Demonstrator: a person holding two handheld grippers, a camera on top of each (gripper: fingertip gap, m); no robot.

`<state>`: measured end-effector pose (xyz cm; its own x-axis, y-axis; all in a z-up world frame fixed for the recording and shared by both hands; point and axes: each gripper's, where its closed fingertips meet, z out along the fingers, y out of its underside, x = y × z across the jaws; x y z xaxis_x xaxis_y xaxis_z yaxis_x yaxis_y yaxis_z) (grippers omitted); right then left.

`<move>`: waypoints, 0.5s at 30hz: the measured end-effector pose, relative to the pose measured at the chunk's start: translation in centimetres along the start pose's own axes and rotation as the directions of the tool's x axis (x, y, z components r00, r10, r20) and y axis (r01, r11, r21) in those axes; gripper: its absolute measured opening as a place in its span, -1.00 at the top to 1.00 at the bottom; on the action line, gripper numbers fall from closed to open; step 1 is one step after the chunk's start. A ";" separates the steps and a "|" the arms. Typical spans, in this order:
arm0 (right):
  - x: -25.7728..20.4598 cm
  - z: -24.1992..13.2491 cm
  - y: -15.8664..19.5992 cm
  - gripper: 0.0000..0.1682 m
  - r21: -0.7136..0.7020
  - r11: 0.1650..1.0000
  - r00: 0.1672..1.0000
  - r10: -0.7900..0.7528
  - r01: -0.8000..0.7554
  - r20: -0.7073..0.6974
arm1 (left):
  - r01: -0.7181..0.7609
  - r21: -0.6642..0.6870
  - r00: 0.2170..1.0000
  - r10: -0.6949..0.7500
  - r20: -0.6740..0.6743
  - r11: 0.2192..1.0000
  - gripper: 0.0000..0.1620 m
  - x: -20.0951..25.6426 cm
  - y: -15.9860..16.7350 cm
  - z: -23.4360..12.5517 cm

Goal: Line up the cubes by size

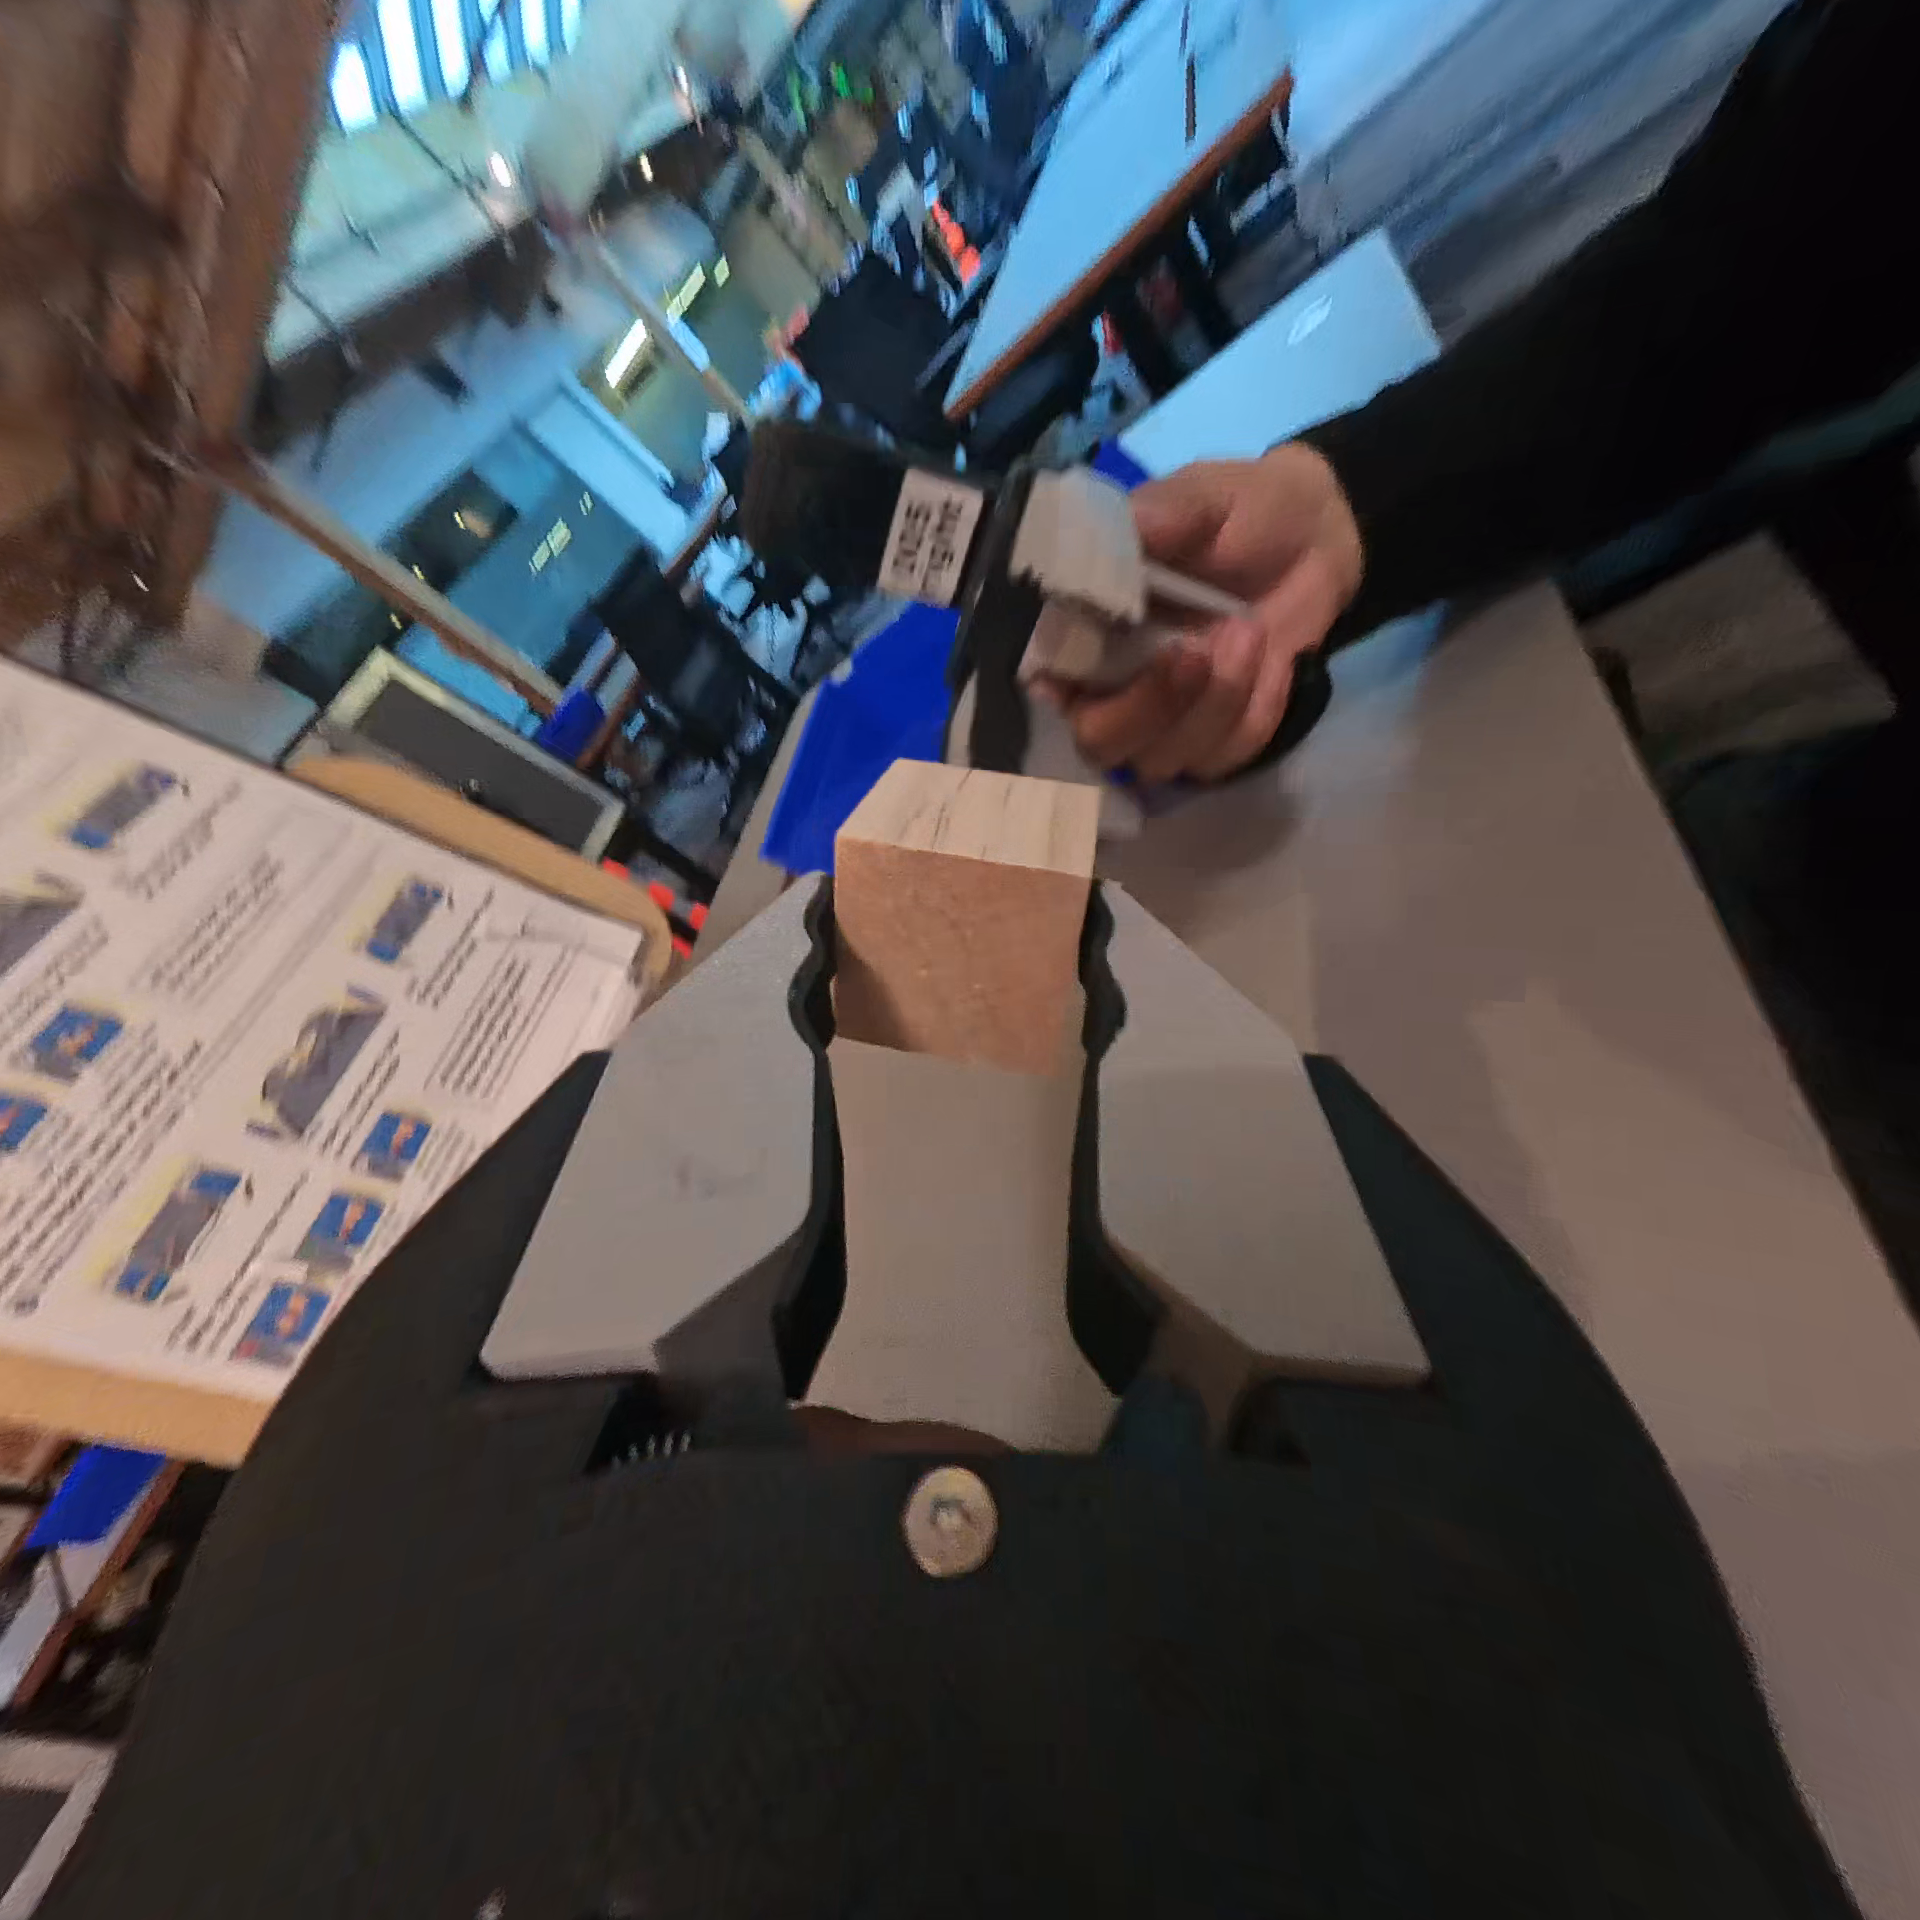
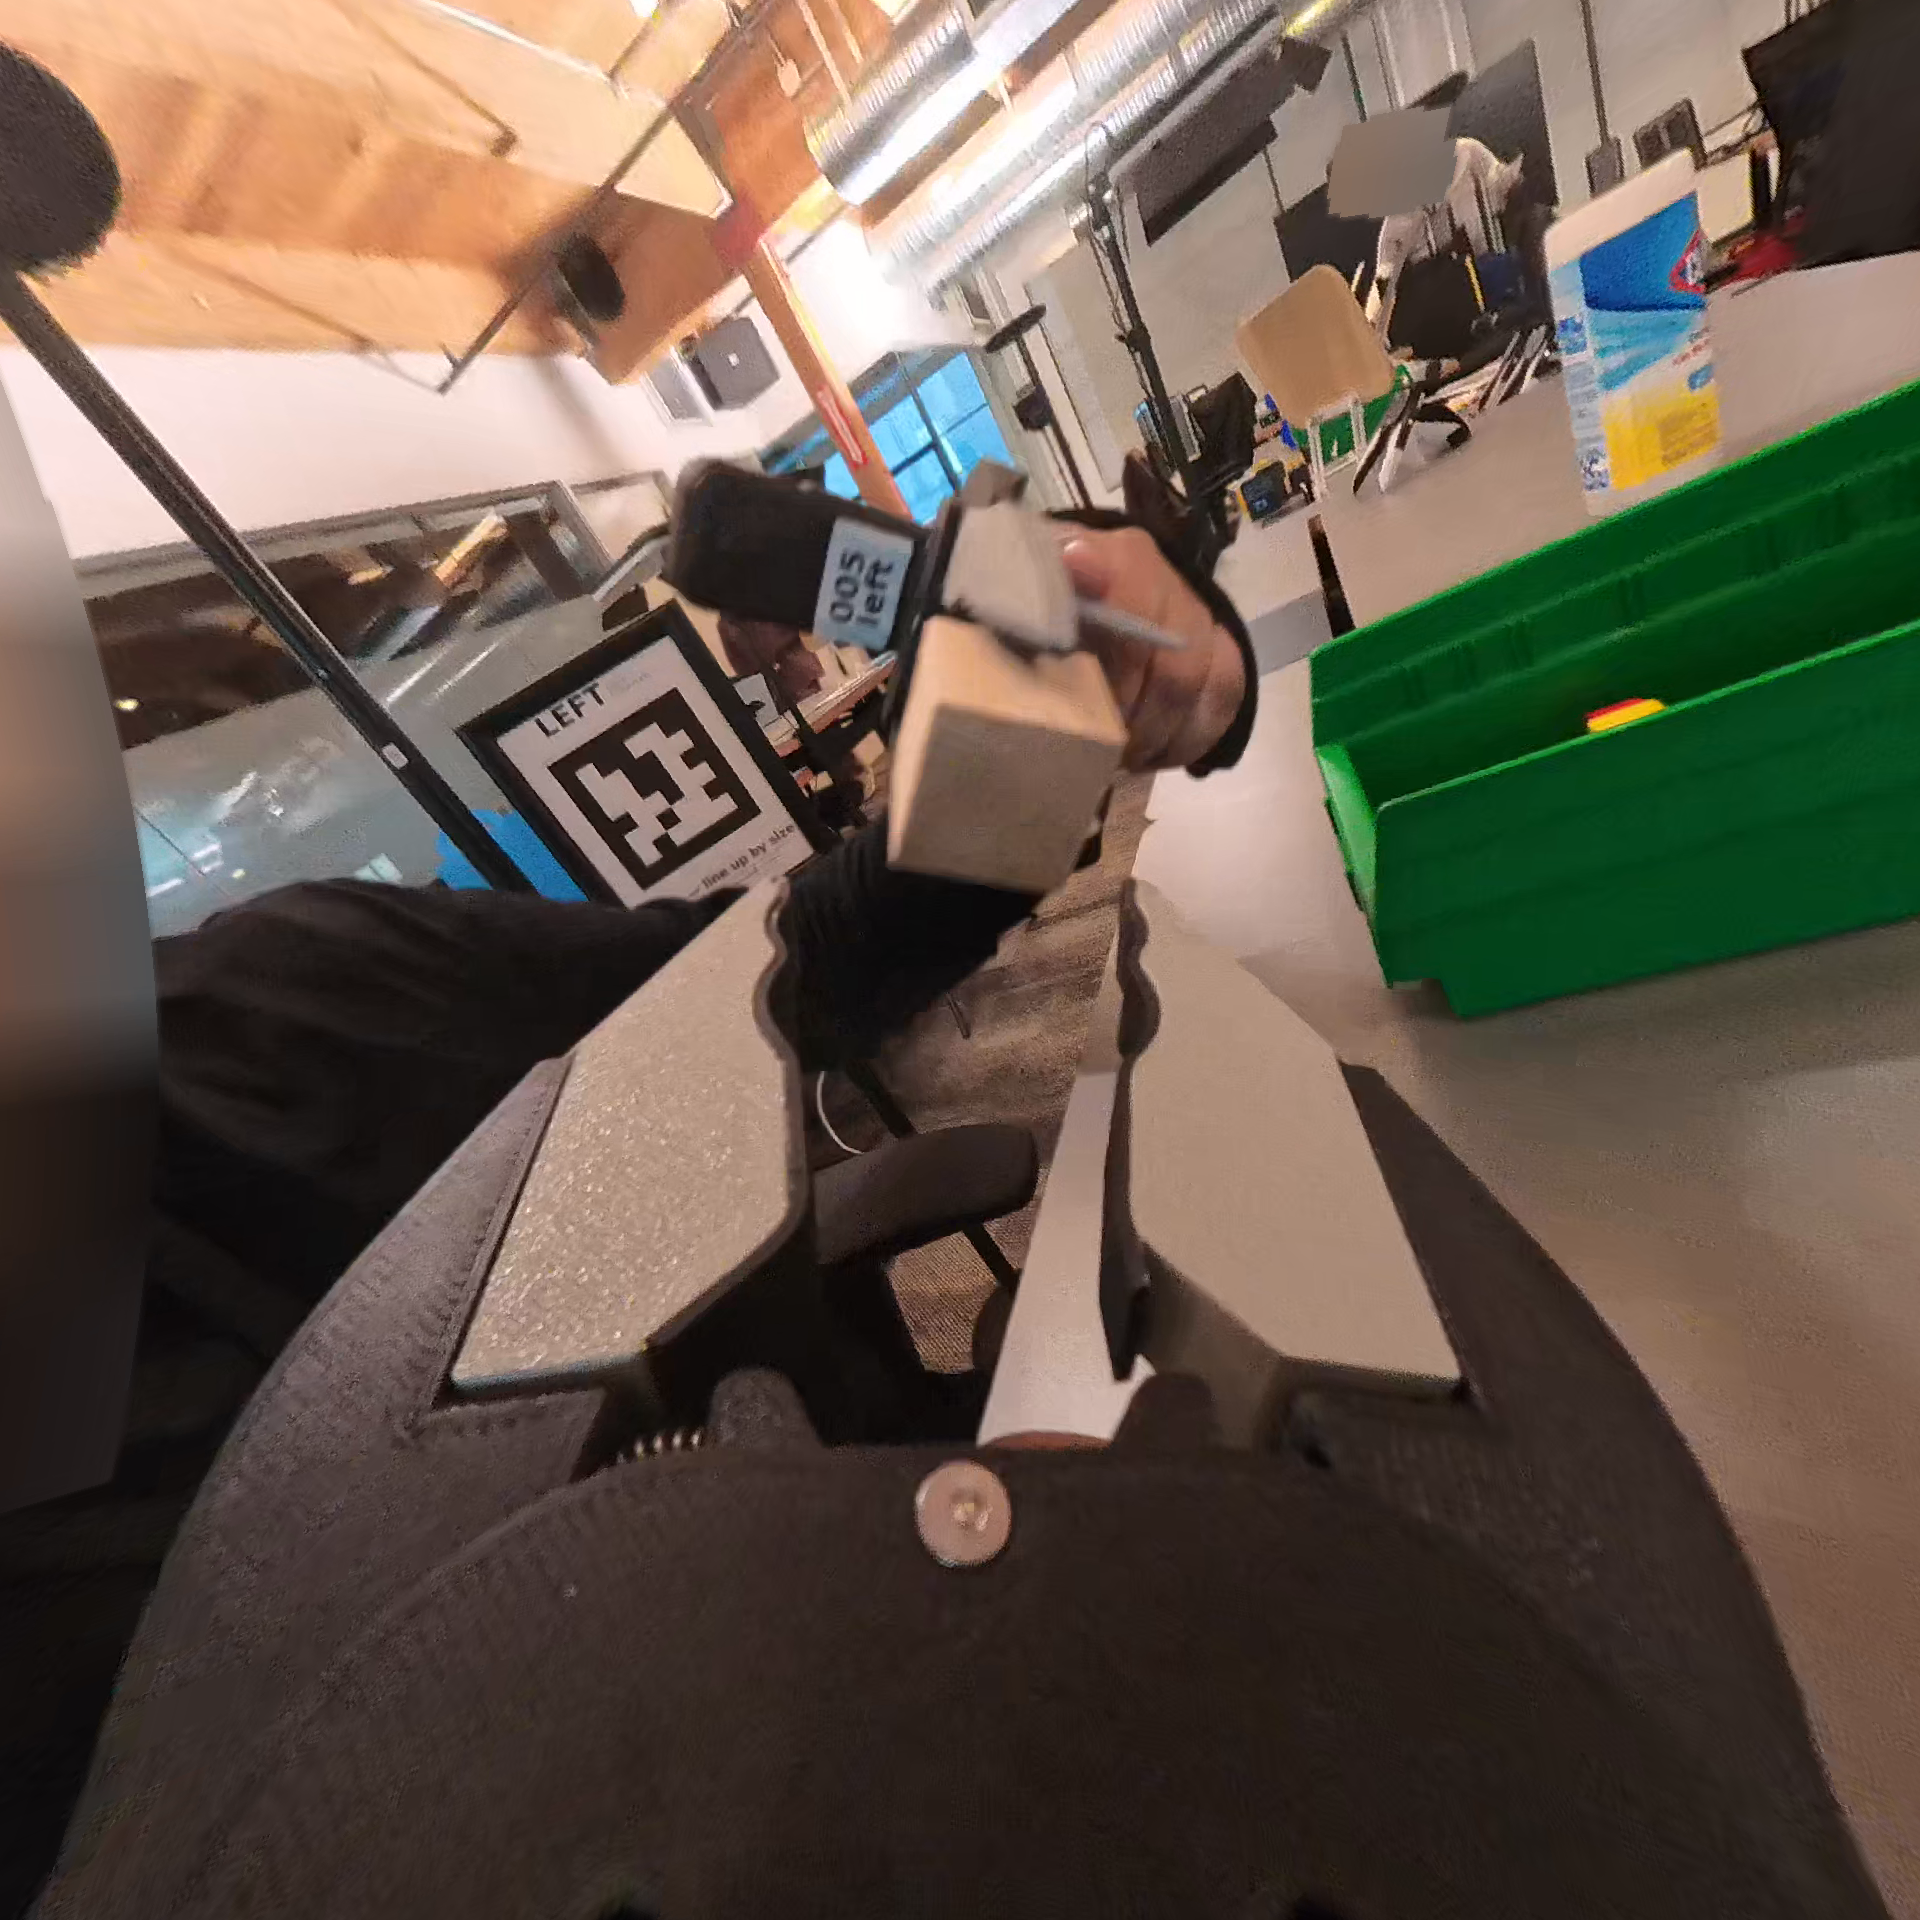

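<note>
My left gripper (image 1: 961,935) is shut on a light wooden cube (image 1: 961,914), pinched between its fingertips above the grey table (image 1: 1455,1039). The right wrist view shows this cube (image 2: 997,769) held in the air in the left gripper (image 2: 1003,623), beyond the table's near edge. My right gripper (image 2: 951,966) is open and empty, pointing toward that cube from a short distance. It also shows in the left wrist view (image 1: 1070,613), held by a hand (image 1: 1236,613) past the cube. No other cubes are in view.
A green bin (image 2: 1610,831) stands on the table (image 2: 1558,1195) at the right, with a wipes canister (image 2: 1631,343) behind it. A framed marker sign (image 2: 644,769) stands at the left. A board with a printed sheet (image 1: 260,1039) lies left of the left gripper.
</note>
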<state>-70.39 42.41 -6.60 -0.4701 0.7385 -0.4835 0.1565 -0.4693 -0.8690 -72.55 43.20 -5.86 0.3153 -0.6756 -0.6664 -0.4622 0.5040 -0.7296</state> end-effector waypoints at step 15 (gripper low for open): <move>-0.8 0.5 1.0 0.50 -0.053 0.999 0.992 -0.012 0.005 -0.126 | 0.048 -0.095 0.982 -0.030 0.186 0.994 0.43 2.7 0.0 2.6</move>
<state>-70.30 41.07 -7.05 -0.3591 0.7990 -0.4824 0.2001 -0.4389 -0.8760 -69.52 42.72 -8.05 0.4774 -0.5785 -0.6613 -0.5230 0.4177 -0.7430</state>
